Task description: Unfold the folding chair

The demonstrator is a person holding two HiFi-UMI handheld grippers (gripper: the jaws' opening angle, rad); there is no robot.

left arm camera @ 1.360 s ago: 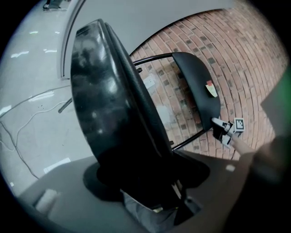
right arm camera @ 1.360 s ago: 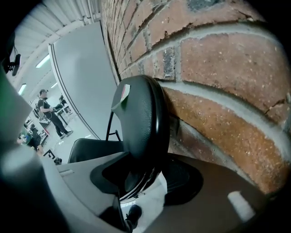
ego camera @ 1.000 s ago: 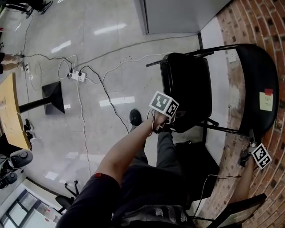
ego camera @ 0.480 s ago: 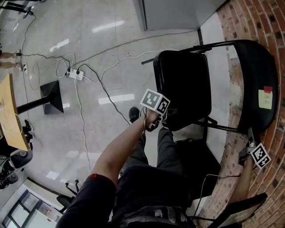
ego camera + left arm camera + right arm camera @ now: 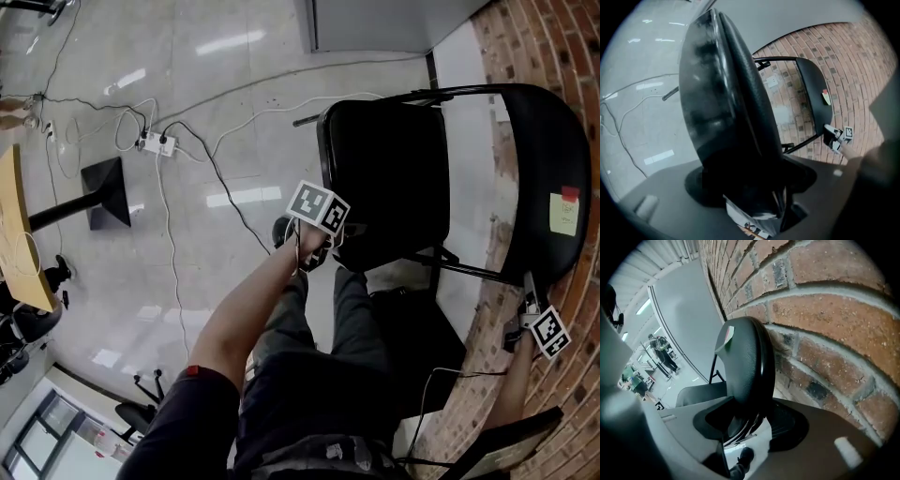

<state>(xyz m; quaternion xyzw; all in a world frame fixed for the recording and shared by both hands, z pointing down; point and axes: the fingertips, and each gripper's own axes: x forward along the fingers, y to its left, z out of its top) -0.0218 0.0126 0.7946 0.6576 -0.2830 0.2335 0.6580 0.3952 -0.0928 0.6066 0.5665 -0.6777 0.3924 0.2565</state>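
The black folding chair stands against the brick wall, its seat (image 5: 384, 183) swung out over the floor and its backrest (image 5: 544, 169) by the bricks. My left gripper (image 5: 317, 246) clasps the seat's front edge; in the left gripper view the padded seat (image 5: 722, 93) fills the gap of the left gripper (image 5: 743, 187), whose jaws are opening slightly. My right gripper (image 5: 525, 309) is shut on the lower rim of the backrest (image 5: 745, 357), which sits deep in the right gripper (image 5: 750, 420). A yellow note (image 5: 562, 213) is stuck on the backrest.
The brick wall (image 5: 825, 329) lies right behind the backrest. A power strip (image 5: 155, 143) with trailing cables, a black stand base (image 5: 105, 192) and a wooden table edge (image 5: 14, 234) are at the left. My legs and a shoe (image 5: 284, 230) stand before the seat; a dark bag (image 5: 417, 347) lies below it.
My left gripper has drawn the seat's front edge leftward, away from the wall, so the seat lies more spread out. The right gripper has stayed on the backrest.
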